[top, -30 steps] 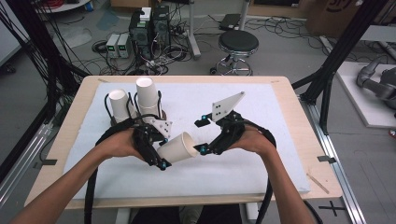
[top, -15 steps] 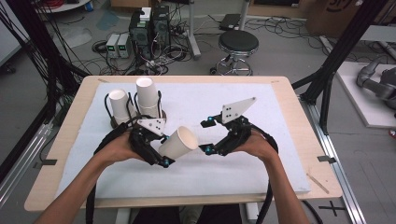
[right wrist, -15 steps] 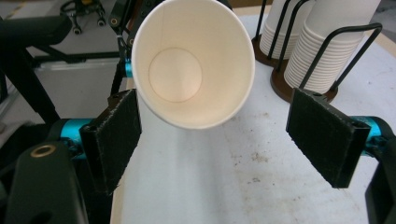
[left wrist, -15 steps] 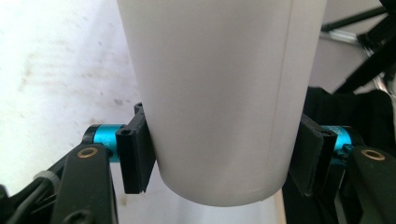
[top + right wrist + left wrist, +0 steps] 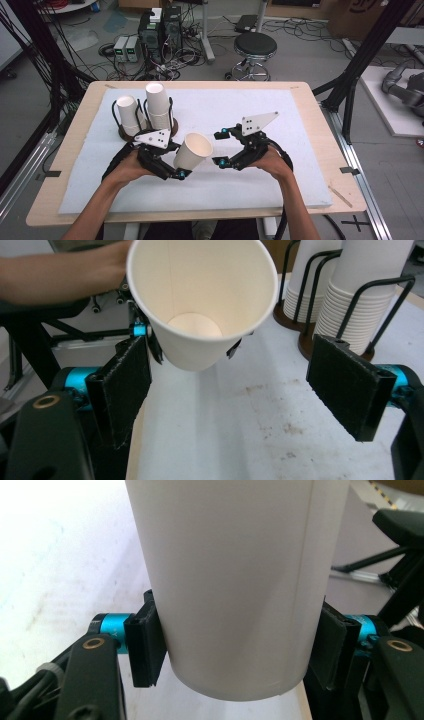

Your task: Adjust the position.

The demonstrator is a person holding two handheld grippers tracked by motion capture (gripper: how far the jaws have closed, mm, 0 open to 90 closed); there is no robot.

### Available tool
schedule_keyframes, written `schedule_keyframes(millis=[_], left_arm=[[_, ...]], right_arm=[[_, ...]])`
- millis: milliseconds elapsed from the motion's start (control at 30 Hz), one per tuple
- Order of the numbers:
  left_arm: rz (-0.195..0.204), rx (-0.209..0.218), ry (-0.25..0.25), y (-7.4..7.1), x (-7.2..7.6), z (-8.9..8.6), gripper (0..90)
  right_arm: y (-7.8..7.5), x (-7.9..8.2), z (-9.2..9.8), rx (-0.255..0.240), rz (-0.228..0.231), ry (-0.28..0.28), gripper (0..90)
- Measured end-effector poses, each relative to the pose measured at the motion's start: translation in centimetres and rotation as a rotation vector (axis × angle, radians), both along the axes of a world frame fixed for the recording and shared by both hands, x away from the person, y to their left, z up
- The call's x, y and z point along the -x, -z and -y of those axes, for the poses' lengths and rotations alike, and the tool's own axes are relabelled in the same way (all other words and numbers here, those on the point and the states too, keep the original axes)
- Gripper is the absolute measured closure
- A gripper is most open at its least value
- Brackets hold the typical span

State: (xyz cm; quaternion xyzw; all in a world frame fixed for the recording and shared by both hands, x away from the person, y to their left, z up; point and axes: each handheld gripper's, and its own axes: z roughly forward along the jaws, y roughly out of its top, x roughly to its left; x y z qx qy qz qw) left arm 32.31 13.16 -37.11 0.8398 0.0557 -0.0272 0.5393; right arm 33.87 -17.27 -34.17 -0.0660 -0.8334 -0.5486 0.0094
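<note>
My left gripper (image 5: 176, 161) has its jaws clenched on the base of a paper cup (image 5: 192, 151), tilted above the surface (image 5: 300, 190). My right gripper (image 5: 222, 148) faces its mouth, jaws spread wide and holding nothing.

Floor (image 5: 310, 55): grey, strewn with cables, upper frame
Stool (image 5: 255, 46): black round seat, top centre
Computer towers (image 5: 161, 27): upper left of centre
Table (image 5: 305, 92): pale wood, white mat
</note>
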Motion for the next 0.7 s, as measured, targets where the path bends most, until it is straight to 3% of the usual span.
schedule_keyframes(millis=[167, 233, 367, 700], left_arm=[[0.009, 0.097, 0.0, 0.6, 0.3, 0.0, 34.5], [0.007, 0.126, -0.003, 1.0, 0.4, 0.1, 34.6], [-0.002, 0.154, -0.016, 1.9, 0.2, 0.5, 34.6], [0.01, 0.171, -0.019, 2.3, 0.3, 0.8, 34.5]], right_arm=[[0.6, 0.1, -0.4, -0.033, -0.008, -0.01, 18.8], [0.8, 0.2, -0.7, -0.074, -0.011, -0.019, 18.8], [1.0, 0.3, -1.3, -0.091, -0.015, -0.041, 18.9], [1.2, 0.4, -2.5, -0.122, -0.023, -0.061, 18.9]])
